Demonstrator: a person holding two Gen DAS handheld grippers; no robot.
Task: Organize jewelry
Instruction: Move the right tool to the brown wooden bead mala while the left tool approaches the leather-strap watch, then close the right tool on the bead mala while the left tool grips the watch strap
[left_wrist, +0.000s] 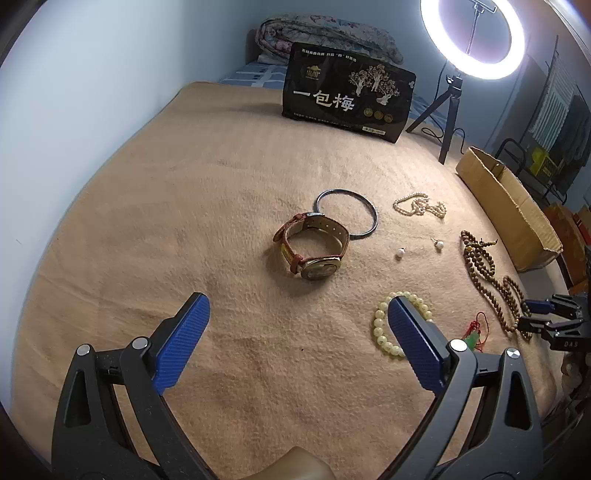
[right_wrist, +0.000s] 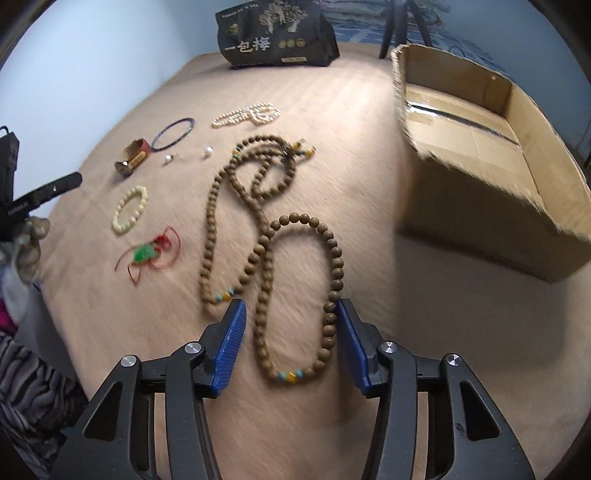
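Currently right gripper (right_wrist: 290, 325) hangs over the blanket (right_wrist: 369, 332), jaws parted around the near loop of the wooden bead necklace (right_wrist: 264, 236), not pressing it. Left gripper (left_wrist: 299, 332): jaws wide, empty, short of the watch (left_wrist: 312, 245). Cardboard box (right_wrist: 480, 155) stands alongside.

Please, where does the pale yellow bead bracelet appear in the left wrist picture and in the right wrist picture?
Left wrist view: the pale yellow bead bracelet lies lower right, partly behind the left tongs' right finger.
Right wrist view: the bracelet lies left of centre, fully visible.
Shared landmark: the green pendant on red cord, just beside it.
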